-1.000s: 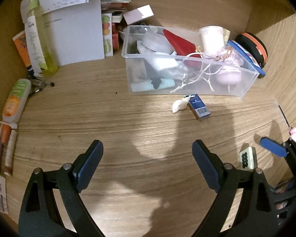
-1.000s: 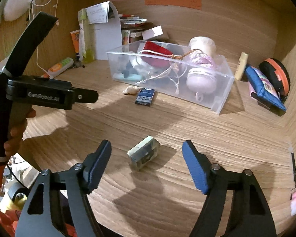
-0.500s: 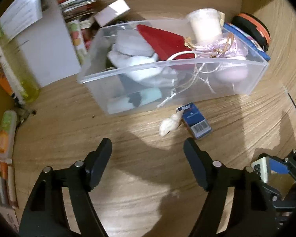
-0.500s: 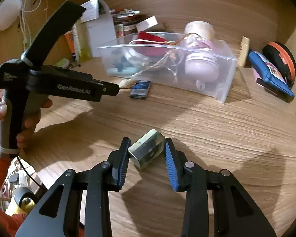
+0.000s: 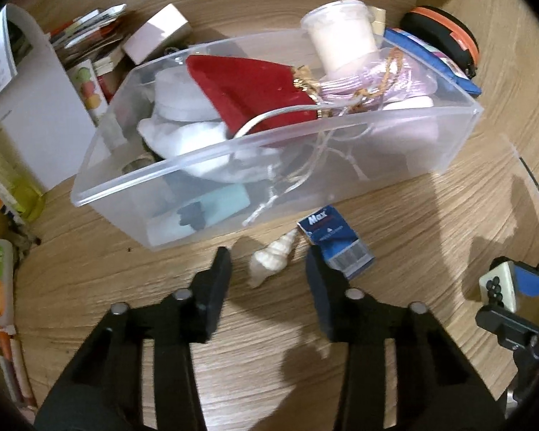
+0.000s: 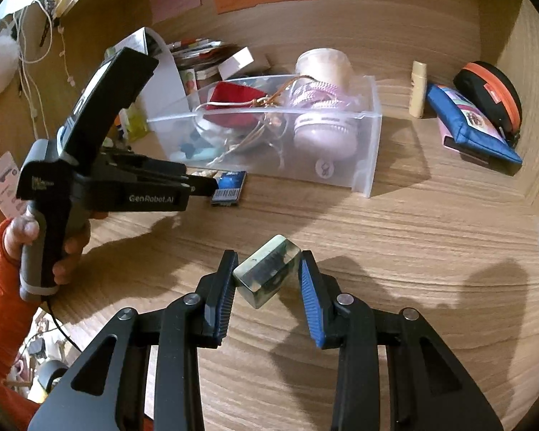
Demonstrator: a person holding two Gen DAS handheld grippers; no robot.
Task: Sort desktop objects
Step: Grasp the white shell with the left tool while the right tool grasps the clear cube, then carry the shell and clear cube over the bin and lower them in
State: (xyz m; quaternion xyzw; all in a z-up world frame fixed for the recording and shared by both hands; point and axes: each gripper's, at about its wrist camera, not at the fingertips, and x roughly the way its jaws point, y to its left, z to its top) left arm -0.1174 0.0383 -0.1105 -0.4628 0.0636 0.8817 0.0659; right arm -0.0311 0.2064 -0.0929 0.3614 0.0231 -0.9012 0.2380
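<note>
The right gripper (image 6: pixel 266 280) is clamped on the small pale-green tile block (image 6: pixel 267 274), mid-frame. Lower centre, the left gripper (image 5: pixel 266 273) is closing round the white spiral seashell (image 5: pixel 271 258), pads not yet touching; one finger (image 5: pixel 318 280) may snag the neighbouring blue cardboard box (image 5: pixel 336 246).

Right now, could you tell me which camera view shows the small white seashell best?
The left wrist view: the seashell lies unobstructed on the desk between the closing left tool. In the right wrist view, that tool's tip hides nearly all of it.
</note>
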